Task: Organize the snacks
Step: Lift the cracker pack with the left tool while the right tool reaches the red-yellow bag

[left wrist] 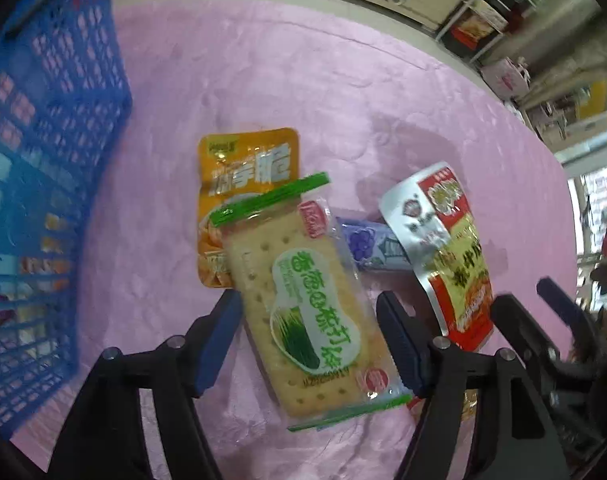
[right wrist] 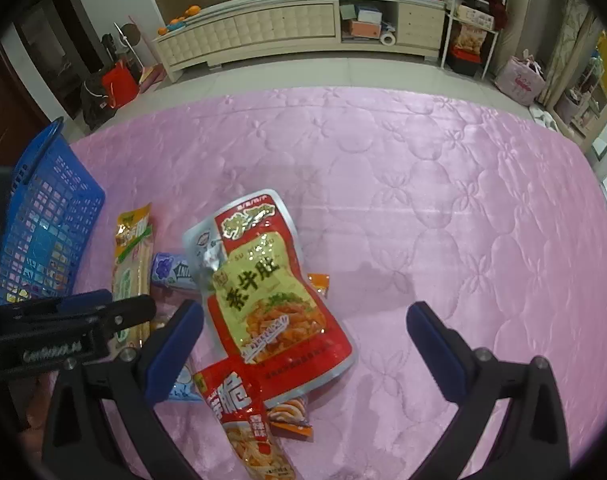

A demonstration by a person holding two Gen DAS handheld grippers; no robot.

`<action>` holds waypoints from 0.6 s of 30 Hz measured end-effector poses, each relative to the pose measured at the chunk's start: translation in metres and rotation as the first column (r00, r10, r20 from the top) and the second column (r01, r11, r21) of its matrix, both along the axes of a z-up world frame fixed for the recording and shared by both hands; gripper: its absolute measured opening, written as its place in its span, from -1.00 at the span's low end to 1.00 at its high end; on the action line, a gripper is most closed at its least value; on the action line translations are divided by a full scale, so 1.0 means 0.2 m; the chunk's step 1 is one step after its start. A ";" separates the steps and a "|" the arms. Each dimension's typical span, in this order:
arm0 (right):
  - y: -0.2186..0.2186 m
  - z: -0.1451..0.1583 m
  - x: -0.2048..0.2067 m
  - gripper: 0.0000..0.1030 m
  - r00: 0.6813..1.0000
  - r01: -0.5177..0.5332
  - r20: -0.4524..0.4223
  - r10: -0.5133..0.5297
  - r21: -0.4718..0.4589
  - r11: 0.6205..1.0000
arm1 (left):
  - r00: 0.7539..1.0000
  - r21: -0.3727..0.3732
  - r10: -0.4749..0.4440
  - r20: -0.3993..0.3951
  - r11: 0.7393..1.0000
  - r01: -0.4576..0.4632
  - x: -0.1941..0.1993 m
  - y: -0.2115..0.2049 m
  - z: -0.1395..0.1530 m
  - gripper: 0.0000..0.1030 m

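A pile of snack packets lies on a pink quilted cloth (right wrist: pixel 423 200). In the left wrist view my left gripper (left wrist: pixel 309 340) is open, its jaws either side of a clear cracker packet with green trim (left wrist: pixel 303 300). An orange packet (left wrist: pixel 239 176) lies behind it, a purple packet (left wrist: pixel 371 248) and a red-and-silver pouch (left wrist: pixel 451 248) to the right. In the right wrist view my right gripper (right wrist: pixel 303 348) is open over the red-and-silver pouch (right wrist: pixel 271 288). A red packet (right wrist: pixel 243 420) lies near its left finger. The cracker packet (right wrist: pixel 129 280) is partly hidden by the left gripper (right wrist: pixel 103 312).
A blue plastic basket (left wrist: pixel 43 180) stands at the left of the pile, also in the right wrist view (right wrist: pixel 43 232), with packets inside. The right gripper's fingers (left wrist: pixel 543 328) show at the right of the left wrist view. Beyond the cloth are floor tiles and a cream cabinet (right wrist: pixel 283 28).
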State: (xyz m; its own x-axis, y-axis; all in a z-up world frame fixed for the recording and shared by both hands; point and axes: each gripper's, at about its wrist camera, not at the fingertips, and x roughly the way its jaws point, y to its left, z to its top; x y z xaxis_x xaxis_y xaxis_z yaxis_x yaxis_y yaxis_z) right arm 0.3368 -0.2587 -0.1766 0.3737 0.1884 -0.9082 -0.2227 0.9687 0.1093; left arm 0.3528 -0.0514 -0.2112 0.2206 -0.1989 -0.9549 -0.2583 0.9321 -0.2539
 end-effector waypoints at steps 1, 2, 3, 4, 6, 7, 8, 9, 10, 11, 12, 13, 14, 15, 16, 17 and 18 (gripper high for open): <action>0.00 0.00 0.00 0.99 1.000 0.001 -0.002 -0.001 0.000 1.000 | 1.000 -0.010 0.008 -0.005 1.000 -0.008 0.00 0.01 -0.01 0.36; 0.00 0.00 0.00 0.99 1.000 0.002 -0.005 -0.002 -0.001 1.000 | 1.000 -0.014 0.013 -0.015 1.000 -0.014 0.01 0.01 -0.02 0.38; 0.00 -0.01 0.00 0.99 1.000 0.004 -0.009 -0.004 -0.003 1.000 | 1.000 -0.013 0.019 -0.022 1.000 -0.019 0.01 0.03 -0.04 0.38; -0.01 -0.01 0.01 0.99 1.000 0.007 -0.013 -0.007 -0.003 1.000 | 0.999 -0.018 0.025 -0.026 1.000 -0.025 0.01 0.04 -0.05 0.38; 0.00 -0.02 0.01 0.99 1.000 0.008 -0.022 -0.008 -0.003 1.000 | 0.999 -0.032 0.046 0.012 0.998 -0.046 0.00 0.04 -0.03 0.38; 0.00 -0.02 0.01 0.99 1.000 0.006 -0.025 -0.006 -0.004 1.000 | 0.998 -0.037 0.053 0.021 0.998 -0.053 0.00 0.04 -0.03 0.38; 0.01 -0.03 0.01 0.99 1.000 0.004 -0.026 -0.004 -0.005 1.000 | 0.999 -0.028 0.048 0.021 0.998 -0.048 -0.01 0.04 -0.03 0.25; 0.01 -0.03 0.01 0.99 1.000 0.002 -0.024 -0.002 -0.009 1.000 | 0.999 -0.008 0.033 0.018 0.999 -0.033 -0.01 0.02 -0.03 0.21; 0.02 -0.03 0.01 0.99 1.000 -0.002 -0.026 0.001 -0.013 1.000 | 1.000 0.018 0.010 0.022 1.000 -0.010 -0.03 0.02 -0.03 0.14; 0.03 -0.03 0.01 0.99 1.000 -0.006 -0.026 0.006 -0.014 1.000 | 0.999 0.030 -0.013 0.030 0.999 0.012 -0.04 0.00 -0.02 0.12; 0.03 -0.03 0.01 0.99 1.000 -0.009 -0.026 0.008 -0.012 1.000 | 0.999 0.034 -0.021 0.037 0.999 0.020 -0.04 -0.01 0.00 0.11; 0.04 -0.03 0.01 0.99 1.000 -0.010 -0.025 0.010 -0.012 1.000 | 0.999 0.033 -0.022 0.042 0.999 0.020 -0.05 -0.01 0.00 0.10; 0.05 -0.03 0.01 0.99 1.000 -0.014 -0.024 0.014 -0.015 1.000 | 0.998 0.027 -0.023 0.051 0.999 0.021 -0.06 -0.02 0.02 0.10; 0.06 -0.03 0.02 0.99 1.000 -0.018 -0.022 0.018 -0.019 1.000 | 0.998 0.022 -0.027 0.061 0.999 0.026 -0.06 -0.02 0.03 0.10; 0.07 -0.03 0.02 0.99 1.000 -0.024 -0.019 0.024 -0.026 0.999 | 0.997 0.020 -0.034 0.071 0.999 0.033 -0.07 -0.01 0.04 0.10; 0.08 -0.03 0.02 0.99 0.999 -0.032 -0.016 0.031 -0.035 0.999 | 0.996 0.025 -0.042 0.084 0.999 0.040 -0.08 -0.01 0.06 0.10; 0.10 -0.03 0.03 0.99 0.999 -0.046 -0.013 0.046 -0.047 0.998 | 0.995 0.032 -0.047 0.093 0.998 0.044 -0.09 0.00 0.08 0.10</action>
